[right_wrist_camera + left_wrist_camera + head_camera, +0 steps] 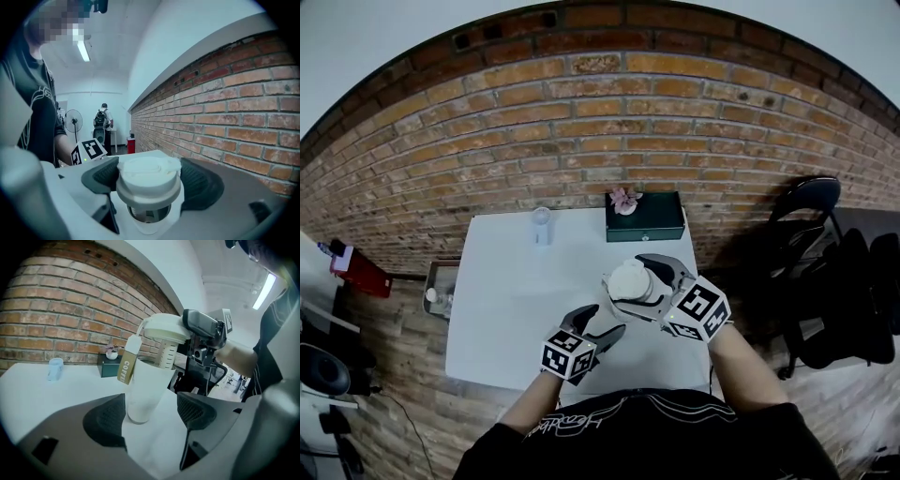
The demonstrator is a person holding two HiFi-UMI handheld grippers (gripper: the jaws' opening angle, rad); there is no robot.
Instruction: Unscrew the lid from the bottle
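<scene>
While our right gripper (149, 177) clamps its fingers on the lid (148, 166), seemingly off the bottle (144, 387), our left gripper (151, 414) stands released round its base; next we should lift the lid clear.

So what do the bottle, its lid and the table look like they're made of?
Bottle: smooth matte white coat outside. A shiny grey rim seen under the lid suggests steel inside, though that is uncertain.
Lid: probably moulded plastic, off-white and satin, with a ribbed threaded skirt.
Table: smooth white top with no visible grain, likely laminate. The core cannot be told.
</scene>
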